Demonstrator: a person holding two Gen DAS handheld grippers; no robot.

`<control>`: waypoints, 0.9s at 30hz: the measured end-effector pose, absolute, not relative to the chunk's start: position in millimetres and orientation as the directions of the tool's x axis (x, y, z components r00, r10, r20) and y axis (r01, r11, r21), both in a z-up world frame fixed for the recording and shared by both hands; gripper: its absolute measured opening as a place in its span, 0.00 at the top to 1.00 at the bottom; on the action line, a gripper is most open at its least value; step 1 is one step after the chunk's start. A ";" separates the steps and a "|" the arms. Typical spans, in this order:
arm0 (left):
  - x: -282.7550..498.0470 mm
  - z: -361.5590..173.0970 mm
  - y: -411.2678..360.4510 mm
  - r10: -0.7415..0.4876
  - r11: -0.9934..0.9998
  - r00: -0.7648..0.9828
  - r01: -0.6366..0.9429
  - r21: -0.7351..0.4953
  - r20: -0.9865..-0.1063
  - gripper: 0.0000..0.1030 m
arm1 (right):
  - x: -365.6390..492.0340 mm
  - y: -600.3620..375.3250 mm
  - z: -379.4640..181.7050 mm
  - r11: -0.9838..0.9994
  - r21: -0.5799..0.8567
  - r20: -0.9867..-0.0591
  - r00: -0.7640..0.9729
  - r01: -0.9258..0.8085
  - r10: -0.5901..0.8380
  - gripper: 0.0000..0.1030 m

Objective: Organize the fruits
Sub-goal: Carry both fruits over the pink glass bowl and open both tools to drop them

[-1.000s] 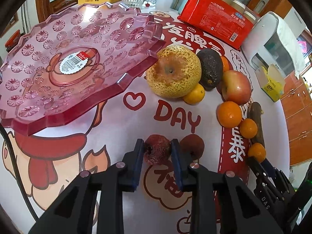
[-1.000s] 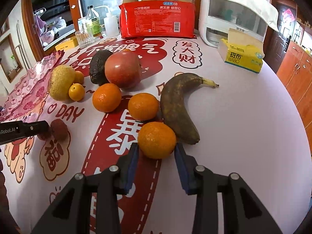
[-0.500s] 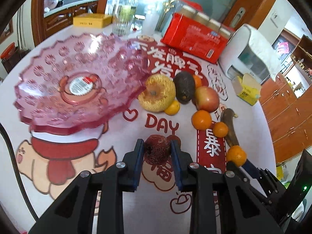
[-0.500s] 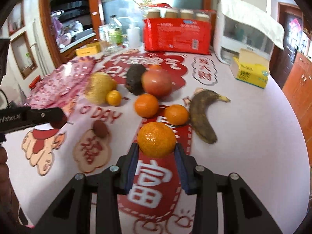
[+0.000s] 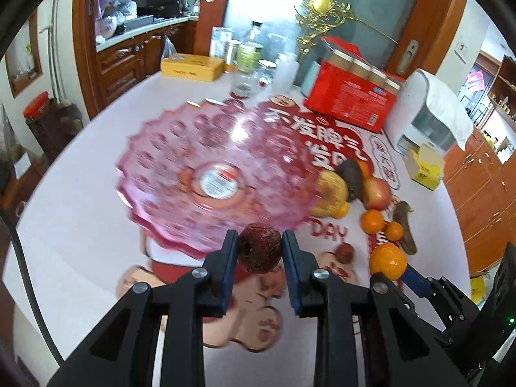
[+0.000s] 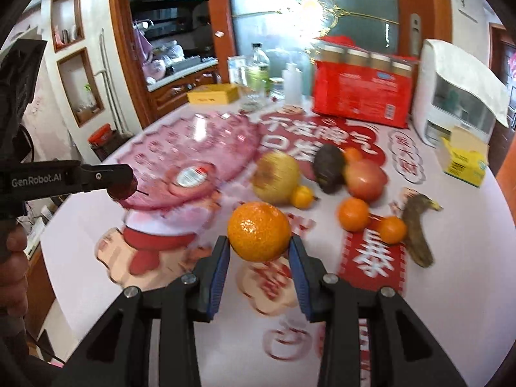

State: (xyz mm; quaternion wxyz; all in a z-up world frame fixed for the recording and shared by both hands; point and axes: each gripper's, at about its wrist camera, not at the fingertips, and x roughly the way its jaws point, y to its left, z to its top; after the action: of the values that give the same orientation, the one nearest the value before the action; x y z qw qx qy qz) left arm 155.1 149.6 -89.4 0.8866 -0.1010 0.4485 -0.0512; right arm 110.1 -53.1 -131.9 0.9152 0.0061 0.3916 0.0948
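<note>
Left gripper (image 5: 260,253) clenched on dark red lychee (image 5: 260,246), raised off table (image 5: 84,200), just at near rim of pink plate (image 5: 193,148). Right gripper (image 6: 259,251) clamped on orange (image 6: 259,231), airborne, right of plate. Second lychee (image 5: 344,253), pear (image 6: 275,181), avocado (image 6: 328,168), apple (image 6: 364,175), banana (image 6: 417,229) lying right of plate.
</note>
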 end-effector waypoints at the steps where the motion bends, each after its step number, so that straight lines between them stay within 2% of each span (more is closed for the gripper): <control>1: 158.1 -86.7 157.5 -0.174 0.976 0.595 -0.001 -0.217 -0.785 0.75 | 113.7 -43.6 -129.9 0.980 0.096 -0.710 0.678 -0.172 0.189 0.64; 13: 214.0 -69.3 236.2 -0.118 0.991 0.627 0.030 -0.128 -0.770 0.75 | 160.7 44.5 -113.0 0.970 0.140 -0.652 0.719 -0.199 0.241 0.64; 20: 235.3 -94.8 253.0 -0.179 0.983 0.593 0.072 -0.170 -0.785 0.75 | 173.8 85.9 -117.6 0.965 0.108 -0.634 0.731 -0.240 0.253 0.63; 27: 255.6 -118.3 253.6 -0.220 0.974 0.538 0.074 -0.215 -0.814 0.74 | 188.5 96.0 -134.4 0.970 0.090 -0.688 0.690 -0.225 0.223 0.63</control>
State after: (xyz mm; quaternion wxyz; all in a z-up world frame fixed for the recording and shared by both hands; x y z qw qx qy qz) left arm 255.6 253.6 -118.3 0.8734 -0.0774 0.4733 -0.0842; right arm 188.5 96.0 -134.4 0.9193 -0.0009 0.3742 0.1218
